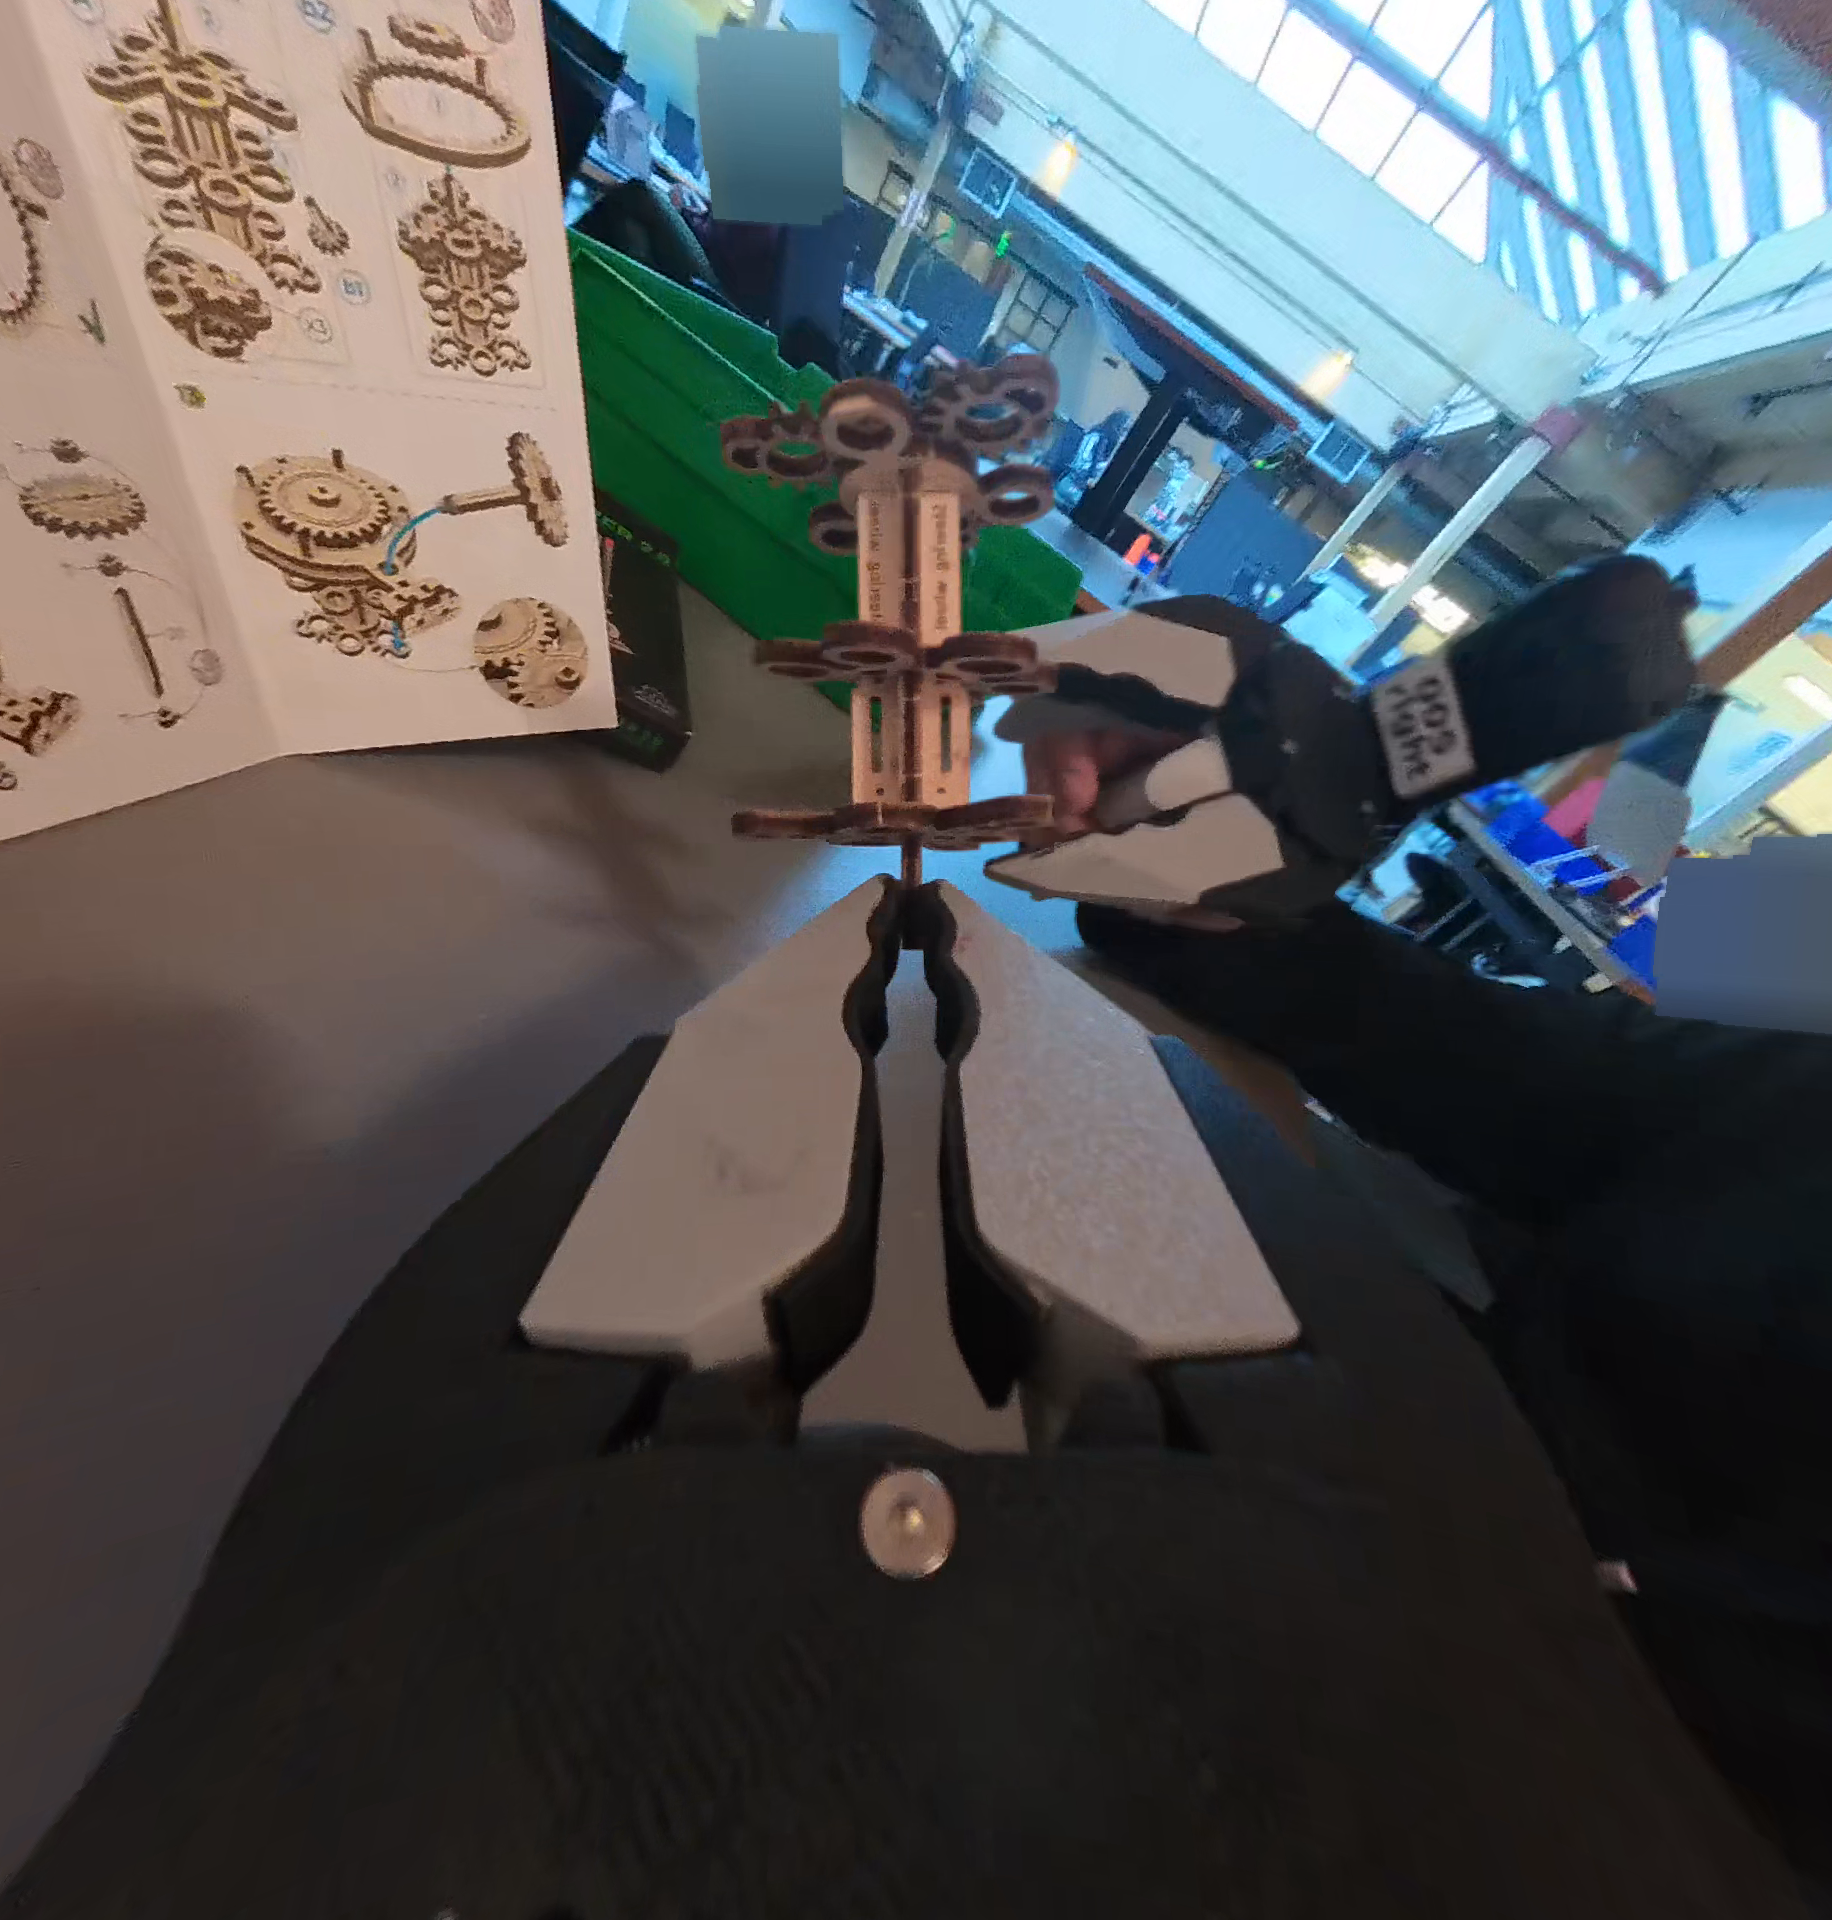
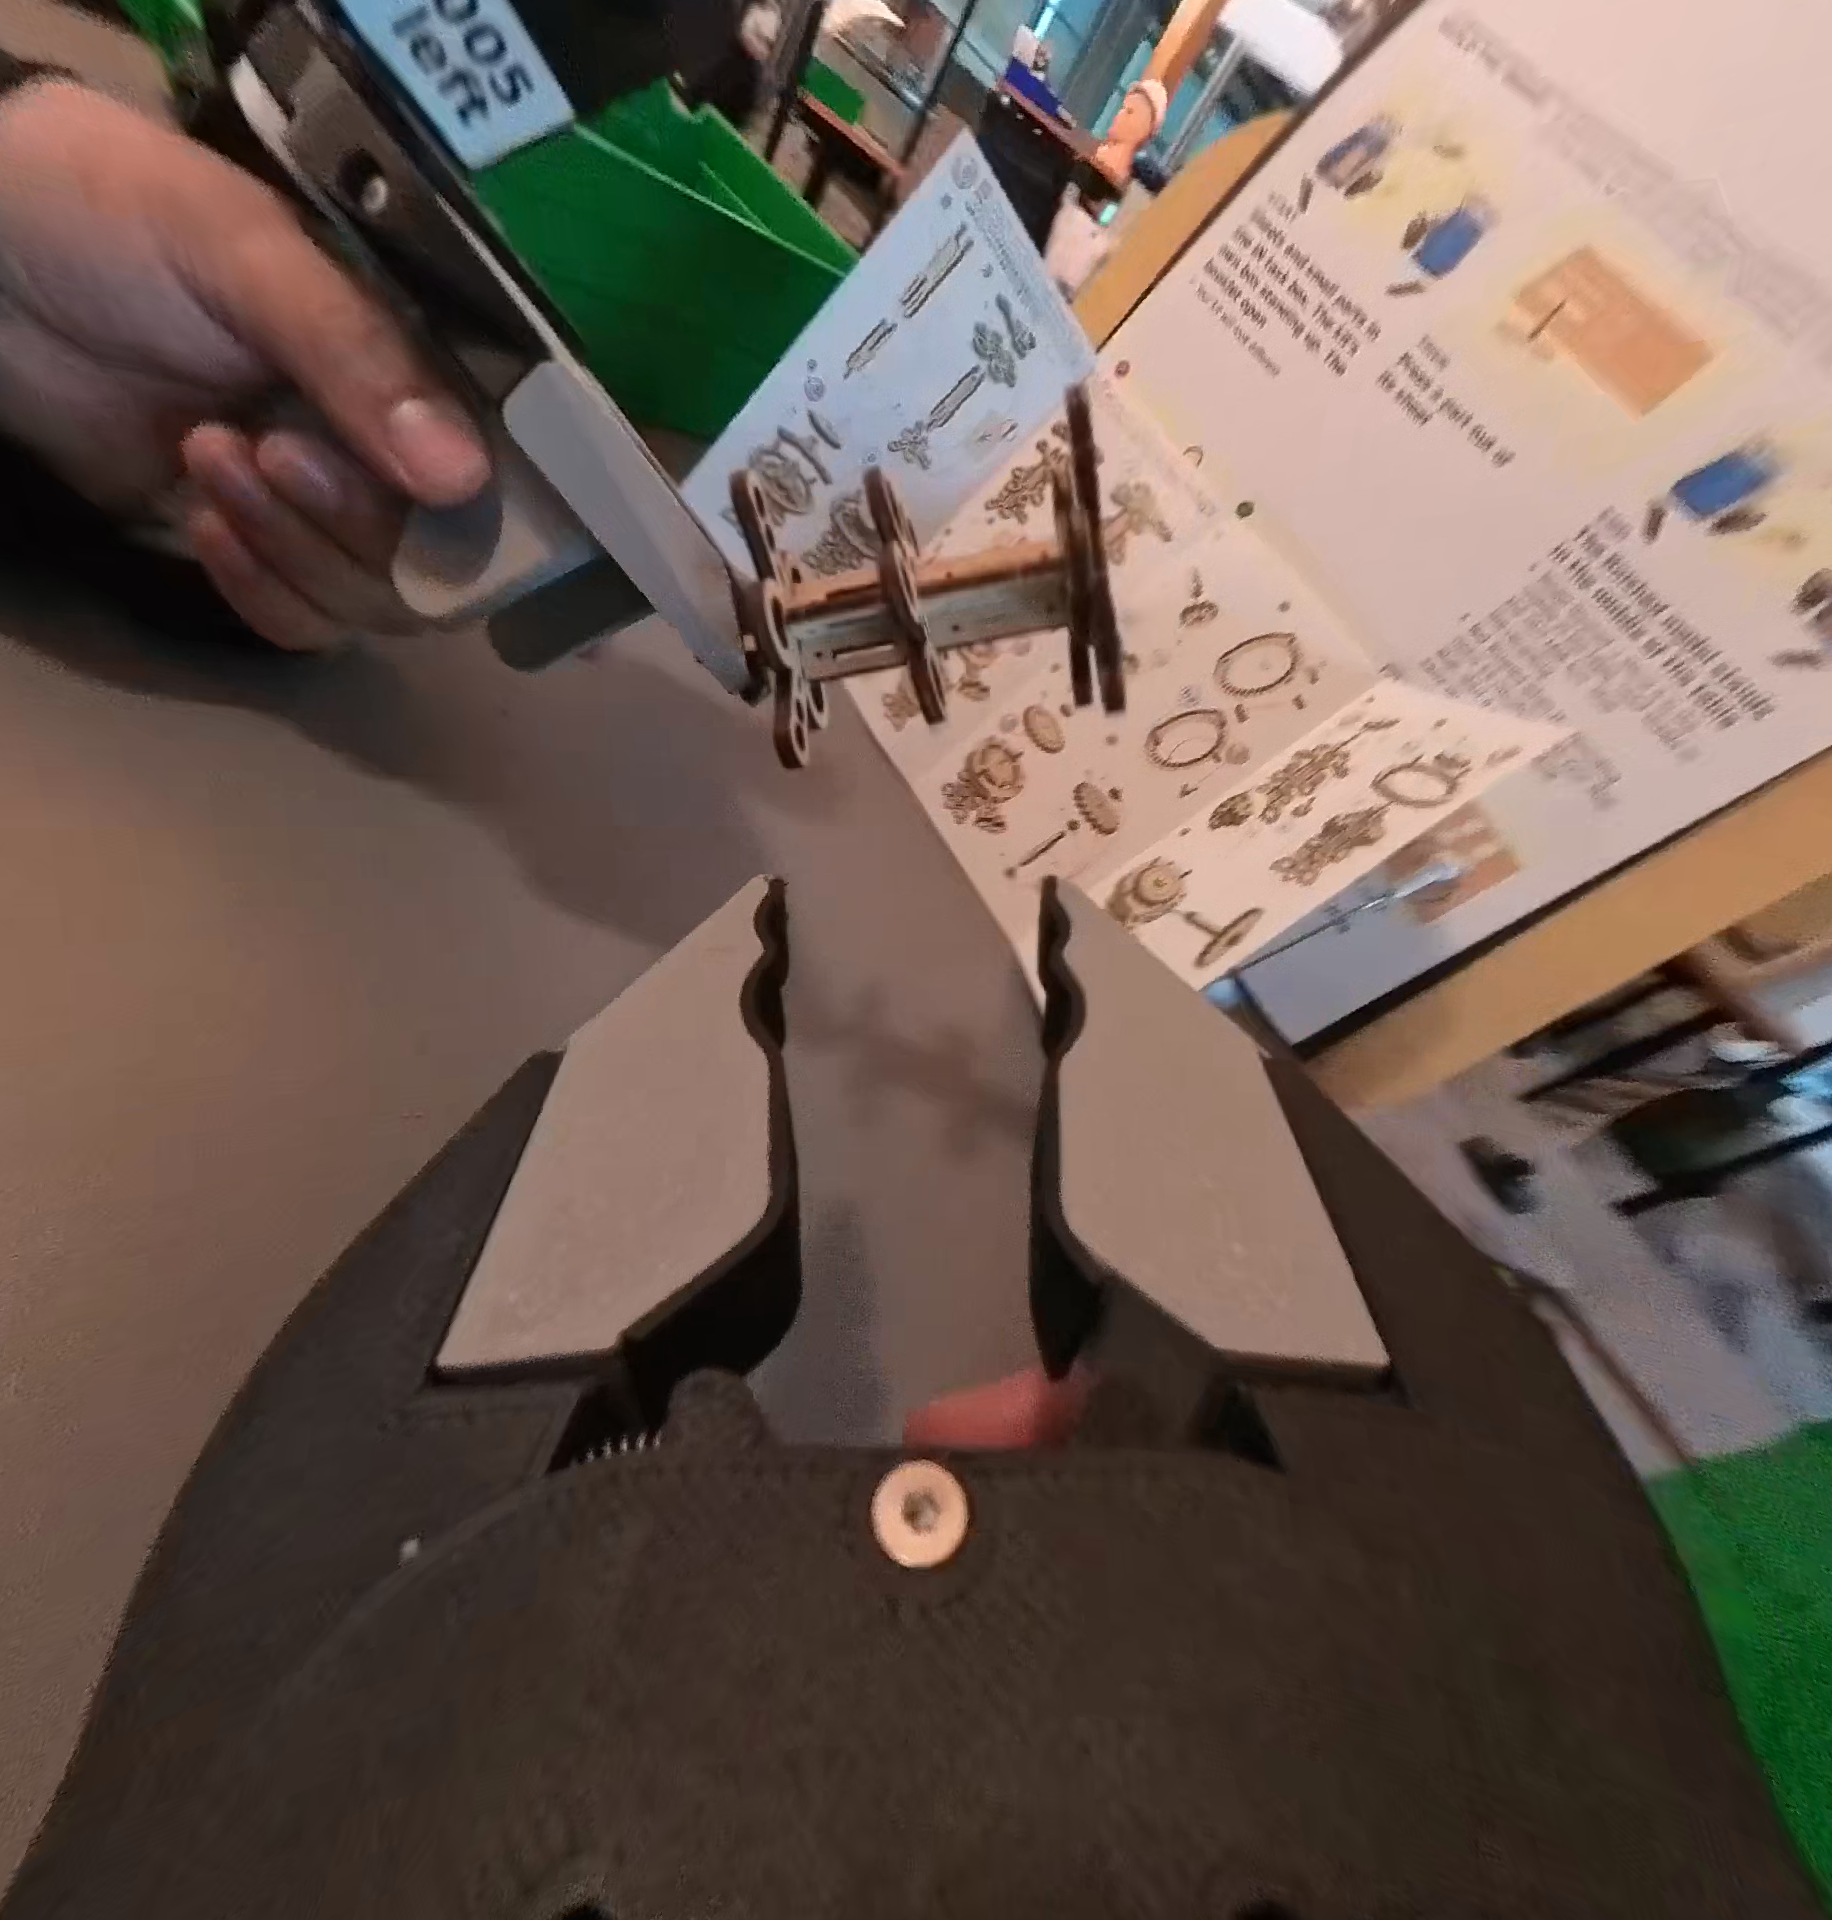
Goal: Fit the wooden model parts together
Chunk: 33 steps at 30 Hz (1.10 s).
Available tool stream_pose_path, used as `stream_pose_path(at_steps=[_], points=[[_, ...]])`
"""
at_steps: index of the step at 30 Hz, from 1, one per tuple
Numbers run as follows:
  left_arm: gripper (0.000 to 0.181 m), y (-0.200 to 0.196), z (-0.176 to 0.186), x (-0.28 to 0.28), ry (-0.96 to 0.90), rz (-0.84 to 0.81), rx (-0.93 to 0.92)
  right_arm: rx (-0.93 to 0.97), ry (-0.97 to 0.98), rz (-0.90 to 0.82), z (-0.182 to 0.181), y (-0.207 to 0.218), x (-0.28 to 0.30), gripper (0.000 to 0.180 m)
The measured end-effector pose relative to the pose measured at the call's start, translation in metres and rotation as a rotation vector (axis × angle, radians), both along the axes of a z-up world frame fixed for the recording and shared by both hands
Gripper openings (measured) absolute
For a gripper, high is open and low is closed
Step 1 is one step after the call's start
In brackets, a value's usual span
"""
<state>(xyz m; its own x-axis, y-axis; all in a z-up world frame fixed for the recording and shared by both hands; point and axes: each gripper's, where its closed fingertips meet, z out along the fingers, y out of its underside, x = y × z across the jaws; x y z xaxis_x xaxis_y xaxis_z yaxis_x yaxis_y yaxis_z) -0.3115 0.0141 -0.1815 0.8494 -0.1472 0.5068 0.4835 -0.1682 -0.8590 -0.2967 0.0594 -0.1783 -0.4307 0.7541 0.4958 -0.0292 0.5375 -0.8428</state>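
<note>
A wooden model assembly, a pale slotted column carrying several dark lacy ring plates, stands out from my left gripper. The left gripper is shut on a thin tab at the column's base and holds it in the air. In the right wrist view the same assembly lies sideways, held at its left end by the left gripper in a person's hand. My right gripper is open and empty, below and apart from the assembly. In the left wrist view the right gripper is open beside the column's lower plate.
An unfolded instruction sheet with printed drawings stands behind the assembly; it also shows in the right wrist view. A green bin and a dark box sit behind. The grey table top lies below.
</note>
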Motion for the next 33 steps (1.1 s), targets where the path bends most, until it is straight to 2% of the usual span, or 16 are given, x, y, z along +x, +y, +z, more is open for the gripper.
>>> stream_pose_path(at_steps=[4,7,10,12,15,20,22,23,26,29,31,33], points=[[0.000,-0.003,0.011,0.009,-0.129,-0.080,0.065,-0.231,-0.135,0.129,-0.002,-0.001,0.004,0.045],[0.000,-0.003,0.017,0.015,-0.135,-0.108,0.093,-0.412,-0.171,0.221,0.011,-0.006,0.009,0.041],[0.000,0.000,0.015,0.005,-0.084,-0.005,0.082,-0.524,-0.136,0.161,0.024,0.005,0.002,0.041],[0.000,0.004,0.012,0.001,-0.057,0.059,0.066,-0.451,-0.047,0.101,0.031,0.006,0.001,0.036],[0.000,0.012,0.006,0.012,-0.065,0.050,0.039,-0.273,0.083,0.062,0.042,-0.011,0.007,0.024],[0.000,0.022,0.002,0.021,0.041,0.077,0.008,0.006,0.247,-0.101,0.050,-0.017,0.005,0.030],[0.000,0.022,0.003,0.020,0.084,0.099,0.005,0.086,0.300,-0.167,0.052,-0.013,0.004,0.036],[0.000,0.022,0.003,0.021,0.104,0.106,0.004,0.110,0.311,-0.203,0.052,-0.009,0.002,0.045],[0.000,0.023,0.002,0.025,0.156,0.110,-0.007,0.125,0.324,-0.257,0.053,-0.002,-0.002,0.062],[0.001,0.025,-0.001,0.028,0.157,0.101,-0.027,0.080,0.268,-0.231,0.046,-0.002,-0.005,0.063],[0.000,0.025,-0.002,0.030,0.094,0.082,-0.030,0.004,0.210,-0.186,0.042,-0.002,-0.007,0.062],[0.000,0.024,0.001,0.034,-0.059,0.019,0.009,-0.081,0.152,-0.094,0.041,-0.006,-0.002,0.059]])
